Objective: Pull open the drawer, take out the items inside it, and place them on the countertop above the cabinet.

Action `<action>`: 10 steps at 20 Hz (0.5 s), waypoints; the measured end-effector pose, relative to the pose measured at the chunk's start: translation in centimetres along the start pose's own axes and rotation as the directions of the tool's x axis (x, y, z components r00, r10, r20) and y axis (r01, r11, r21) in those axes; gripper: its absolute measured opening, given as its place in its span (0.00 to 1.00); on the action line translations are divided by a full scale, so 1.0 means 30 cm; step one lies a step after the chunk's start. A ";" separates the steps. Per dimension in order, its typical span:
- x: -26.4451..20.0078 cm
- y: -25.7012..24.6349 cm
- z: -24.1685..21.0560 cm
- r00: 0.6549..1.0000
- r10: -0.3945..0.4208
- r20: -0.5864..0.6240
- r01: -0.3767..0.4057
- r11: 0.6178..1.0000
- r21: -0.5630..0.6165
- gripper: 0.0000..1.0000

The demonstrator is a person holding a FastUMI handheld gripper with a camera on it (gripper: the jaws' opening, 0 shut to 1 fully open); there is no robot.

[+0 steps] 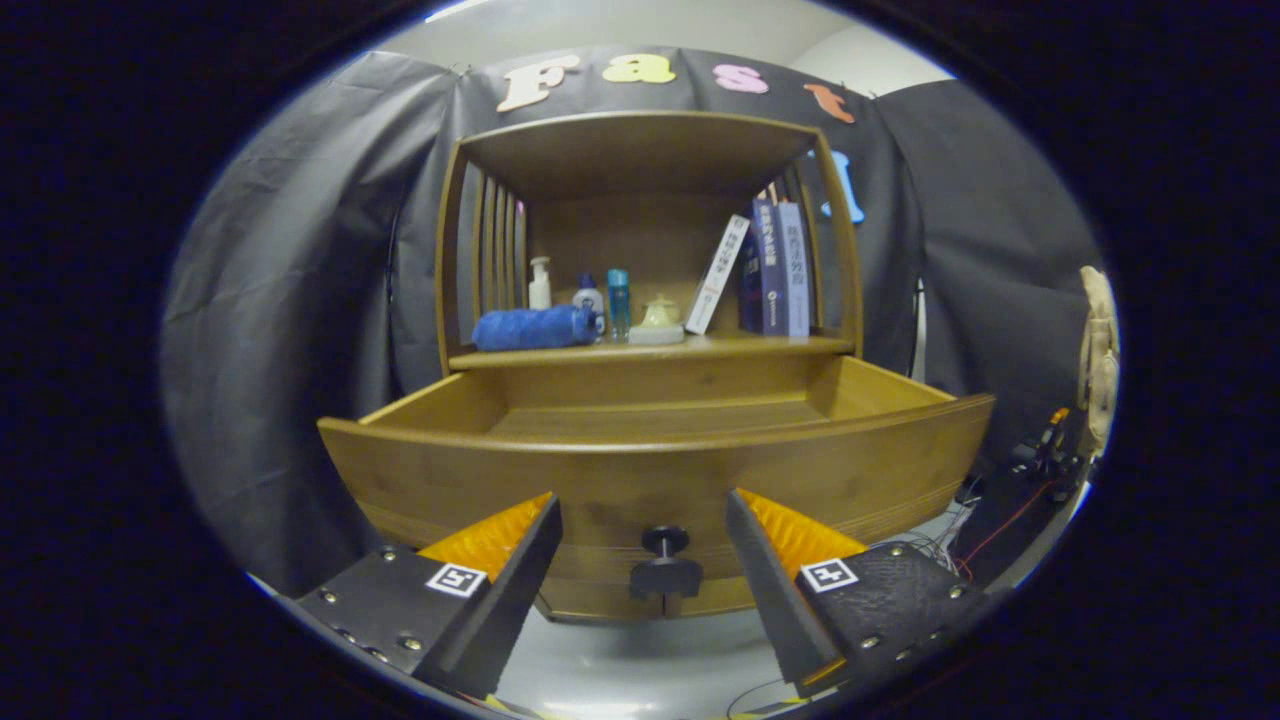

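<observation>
The gripper [645, 540] hangs with fingers spread apart and holding nothing, the pulled-out wooden drawer [655, 470] just ahead and its dark knob [665, 560] between the tips — on the countertop [700, 349] above lie a rolled blue towel [533, 328], small bottles [590, 295] and books [775, 268].

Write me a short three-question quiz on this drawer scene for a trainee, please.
1. True or false: the drawer is pulled open.
2. The knob sits: A) between the gripper's spread fingers, untouched; B) clamped by both fingers; C) on the countertop.
3. Fill in: the rolled blue ____ lies on the countertop beside the bottles.

Key: 1 true; 2 A; 3 towel.
</observation>
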State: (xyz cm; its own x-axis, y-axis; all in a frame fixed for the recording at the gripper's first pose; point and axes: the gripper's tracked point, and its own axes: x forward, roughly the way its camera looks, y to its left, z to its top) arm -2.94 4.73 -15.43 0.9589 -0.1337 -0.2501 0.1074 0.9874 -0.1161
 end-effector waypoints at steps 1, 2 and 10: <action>0.008 0.000 0.030 0.997 -0.004 0.075 0.004 1.000 0.002 0.98; 0.015 0.003 0.022 0.998 0.003 0.058 -0.001 1.000 -0.025 0.98; 0.067 -0.005 0.031 0.987 0.021 0.162 -0.015 0.999 -0.042 0.99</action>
State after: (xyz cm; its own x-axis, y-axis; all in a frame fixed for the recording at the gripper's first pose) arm -0.80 4.38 -15.03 0.9909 -0.0972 -0.0934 0.0822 0.9849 -0.1522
